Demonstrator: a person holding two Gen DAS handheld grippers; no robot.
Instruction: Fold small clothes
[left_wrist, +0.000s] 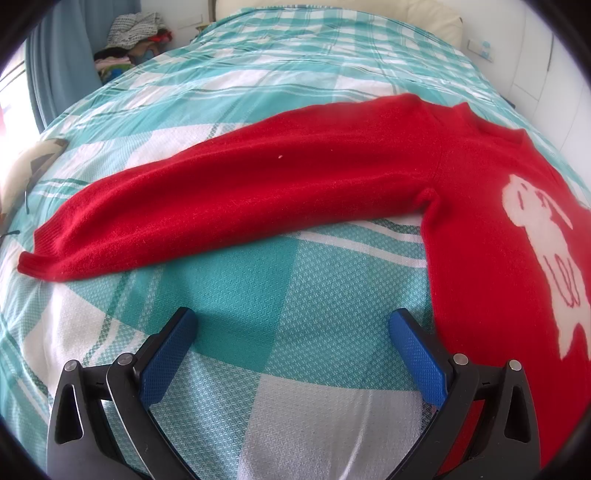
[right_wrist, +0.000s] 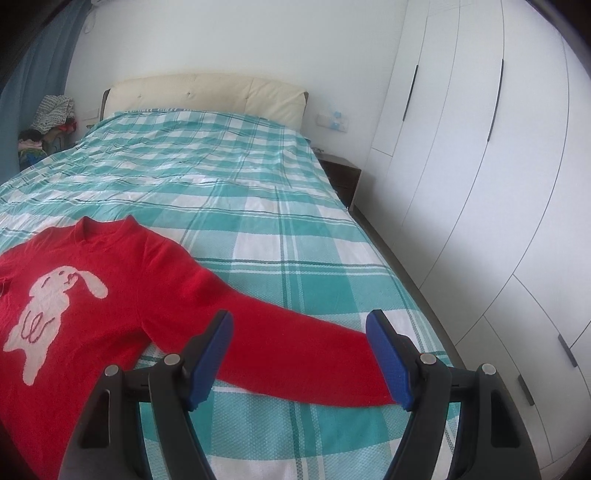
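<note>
One red knitted long-sleeved sweater (right_wrist: 96, 295) lies flat, front up, on the near part of the bed, both sleeves spread outward. Its fuzzy, fine-ribbed wool bears one white rabbit motif (right_wrist: 51, 310) with thin red outline stitching on the chest; the neckline is a short round collar. One sleeve (left_wrist: 229, 199) tapers to a ribbed cuff at the left of the left wrist view; the other sleeve (right_wrist: 295, 350) runs toward the bed's right edge. The teal-and-white checked bedspread (right_wrist: 236, 192), of waffle-textured weave, covers the bed up to one cream padded headboard (right_wrist: 207, 92).

The left gripper (left_wrist: 291, 325), black with two blue textured pads, hangs above bare bedspread just beside the sweater's body, jaws wide and empty. The right gripper (right_wrist: 299, 328) hovers over the right sleeve near its cuff, jaws wide, pads not pressing the wool.

White wardrobe doors (right_wrist: 480, 166) with slim dark handles stand at right.
</note>
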